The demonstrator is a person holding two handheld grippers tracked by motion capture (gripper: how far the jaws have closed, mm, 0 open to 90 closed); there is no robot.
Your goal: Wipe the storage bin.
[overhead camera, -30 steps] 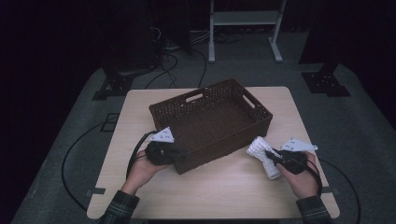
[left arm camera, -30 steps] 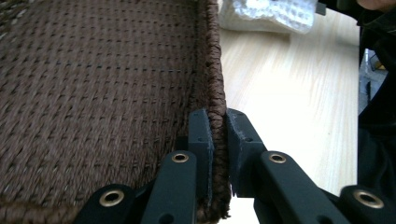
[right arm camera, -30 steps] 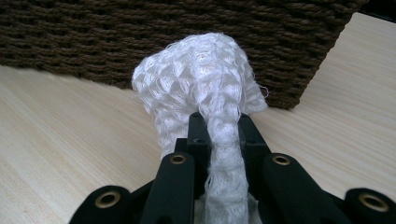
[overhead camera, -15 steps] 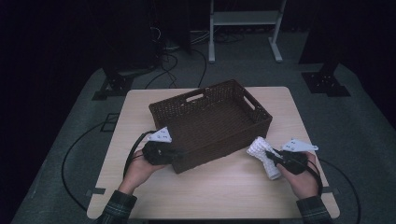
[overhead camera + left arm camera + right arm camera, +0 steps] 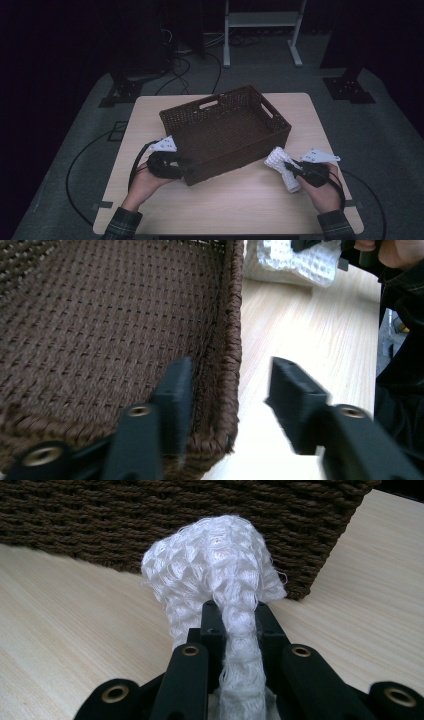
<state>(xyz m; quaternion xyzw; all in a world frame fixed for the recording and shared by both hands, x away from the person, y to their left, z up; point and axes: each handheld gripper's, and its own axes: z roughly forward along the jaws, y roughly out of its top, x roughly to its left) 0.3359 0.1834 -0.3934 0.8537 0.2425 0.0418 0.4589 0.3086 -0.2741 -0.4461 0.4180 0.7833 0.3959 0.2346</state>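
Observation:
A dark brown woven basket stands on the light wooden table. My left gripper is at its near left corner. In the left gripper view the gripper straddles the basket's wall, one jaw inside and one outside. Its jaws have just been opening and the pads stand off the wall. My right gripper is shut on a white knitted cloth at the basket's near right side. The cloth bulges out past the jaws of the right gripper, which pinch its narrow middle.
The basket's inside holds nothing that I can see. Bare tabletop lies between the two hands. A white metal frame and black stands with cables sit on the grey floor beyond the table.
In the high view both hands, the basket and the cloth stay where they were. No clear shift shows at that size.

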